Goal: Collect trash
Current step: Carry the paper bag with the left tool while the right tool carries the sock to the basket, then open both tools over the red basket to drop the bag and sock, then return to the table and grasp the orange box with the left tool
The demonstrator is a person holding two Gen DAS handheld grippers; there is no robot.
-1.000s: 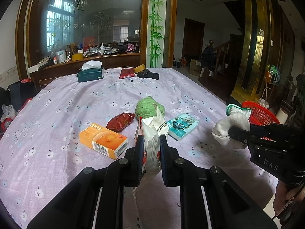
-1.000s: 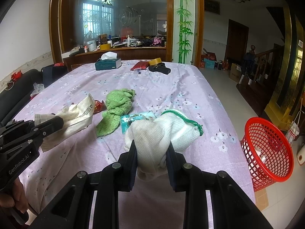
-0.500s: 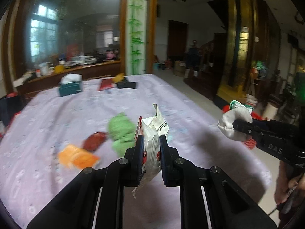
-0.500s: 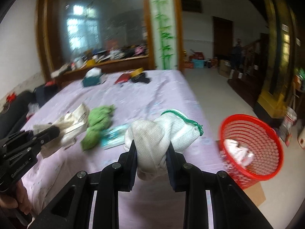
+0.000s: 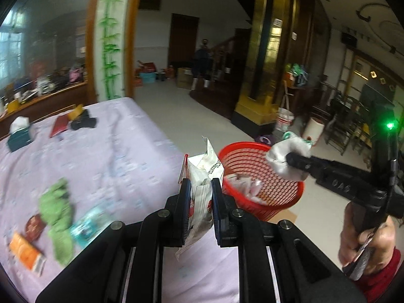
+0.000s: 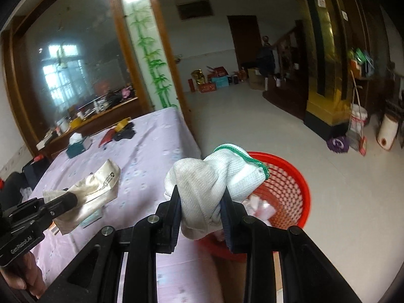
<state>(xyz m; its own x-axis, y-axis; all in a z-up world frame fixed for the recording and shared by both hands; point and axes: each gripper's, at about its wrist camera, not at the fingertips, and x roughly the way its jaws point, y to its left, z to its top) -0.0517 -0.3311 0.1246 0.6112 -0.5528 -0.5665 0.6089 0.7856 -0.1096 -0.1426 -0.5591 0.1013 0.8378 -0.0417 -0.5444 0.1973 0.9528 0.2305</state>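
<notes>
Both grippers have swung away from the middle of the worktop (image 5: 106, 151) toward the red mesh basket (image 5: 277, 202) on the floor, which a second ago sat at the far edge of view. The left gripper (image 5: 200, 202) pinches a crumpled white snack wrapper (image 5: 204, 174) with red print between its jaws, upright, above the worktop's edge just beside the basket. The right gripper (image 6: 202, 202) clamps a bunched white knit glove with a green cuff (image 6: 217, 176) over the basket's rim; its jaws grip the fabric. White scraps already lie in the basket. The green cloth (image 5: 56, 207), the orange box (image 5: 25, 251) and the teal packet (image 5: 85, 227) remain on the lilac cover.
</notes>
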